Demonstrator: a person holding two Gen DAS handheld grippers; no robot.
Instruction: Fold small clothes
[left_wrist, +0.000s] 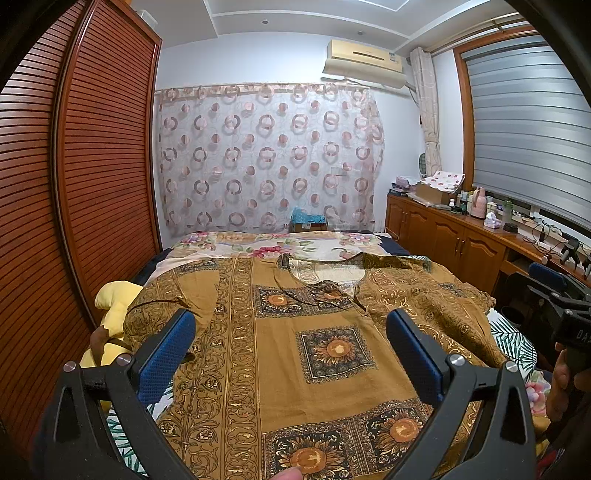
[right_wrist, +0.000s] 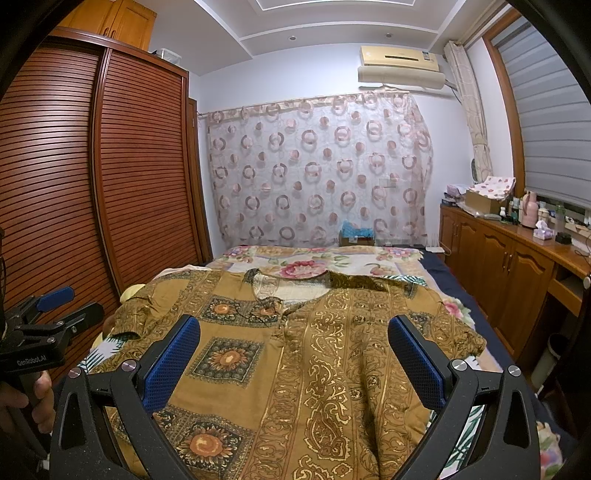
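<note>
Lying flat, neckline toward the bed's (right_wrist: 448, 275) far edge, the brown patterned top (left_wrist: 295, 350) is spreading beneath left hand-held gripper (left_wrist: 291, 332) and right hand-held gripper (right_wrist: 293, 338), both released and empty, risking crooked folds from rumpled sleeves.

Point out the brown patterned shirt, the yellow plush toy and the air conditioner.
brown patterned shirt (left_wrist: 295, 306): left wrist view, plain cloth on the chest.
yellow plush toy (left_wrist: 114, 295): left wrist view, its upper yellow part beside the shirt's sleeve.
air conditioner (right_wrist: 400, 59): right wrist view, its front panel.
</note>
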